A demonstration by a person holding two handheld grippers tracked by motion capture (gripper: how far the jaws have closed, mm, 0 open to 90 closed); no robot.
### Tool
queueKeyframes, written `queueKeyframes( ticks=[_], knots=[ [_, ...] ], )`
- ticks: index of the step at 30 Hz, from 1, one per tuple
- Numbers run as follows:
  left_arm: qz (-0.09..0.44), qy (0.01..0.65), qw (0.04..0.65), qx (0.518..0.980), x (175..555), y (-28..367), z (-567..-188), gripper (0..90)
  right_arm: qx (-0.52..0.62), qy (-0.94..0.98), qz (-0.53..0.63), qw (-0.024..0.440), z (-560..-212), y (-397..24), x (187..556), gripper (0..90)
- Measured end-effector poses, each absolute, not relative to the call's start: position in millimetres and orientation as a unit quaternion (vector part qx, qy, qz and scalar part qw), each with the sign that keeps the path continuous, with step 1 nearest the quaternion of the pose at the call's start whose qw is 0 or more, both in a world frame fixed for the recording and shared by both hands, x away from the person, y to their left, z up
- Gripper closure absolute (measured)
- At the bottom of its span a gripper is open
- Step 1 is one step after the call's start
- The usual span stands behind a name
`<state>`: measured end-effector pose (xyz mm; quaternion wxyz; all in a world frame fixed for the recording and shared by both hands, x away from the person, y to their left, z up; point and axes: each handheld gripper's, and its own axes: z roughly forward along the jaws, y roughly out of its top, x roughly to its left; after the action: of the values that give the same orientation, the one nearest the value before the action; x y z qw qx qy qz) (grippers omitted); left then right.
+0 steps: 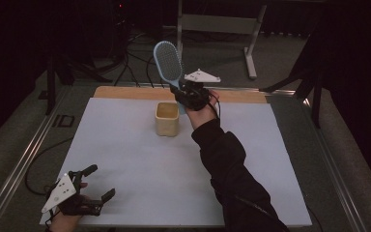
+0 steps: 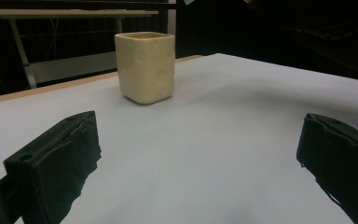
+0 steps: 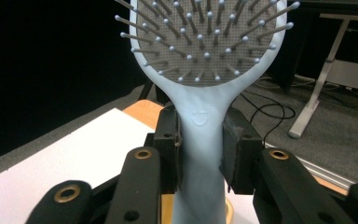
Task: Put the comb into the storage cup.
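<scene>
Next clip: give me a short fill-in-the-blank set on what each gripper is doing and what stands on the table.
1. The right gripper is shut on the handle of a light blue ____.
2. The left gripper rests near the table's front left corner with its jaws ____.
3. The cream square cup stands ____ on the white sheet.

Missing words: hairbrush; open; upright

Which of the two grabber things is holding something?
The right gripper, up by the cream cup. Its jaws pinch the handle of a light blue hairbrush. The left gripper sits open with nothing between its jaws.
</scene>
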<state>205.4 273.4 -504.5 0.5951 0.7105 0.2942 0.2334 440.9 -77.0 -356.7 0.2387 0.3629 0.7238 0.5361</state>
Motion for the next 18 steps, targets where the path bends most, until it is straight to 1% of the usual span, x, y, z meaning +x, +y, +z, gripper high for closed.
queueKeyframes(
  ticks=[9, 18],
  knots=[
    [0.231, 0.295, 0.599, 0.707, 205.1, 274.1, -504.3, 0.0, 0.357, 0.717, 0.543, 0.25, -350.7, -66.5, 448.8, 70.9],
    [0.231, 0.296, 0.601, 0.706, 205.1, 274.7, -504.3, 0.0, 0.359, 0.709, 0.554, 0.25, -352.4, -59.2, 456.5, 70.9]
  ],
)
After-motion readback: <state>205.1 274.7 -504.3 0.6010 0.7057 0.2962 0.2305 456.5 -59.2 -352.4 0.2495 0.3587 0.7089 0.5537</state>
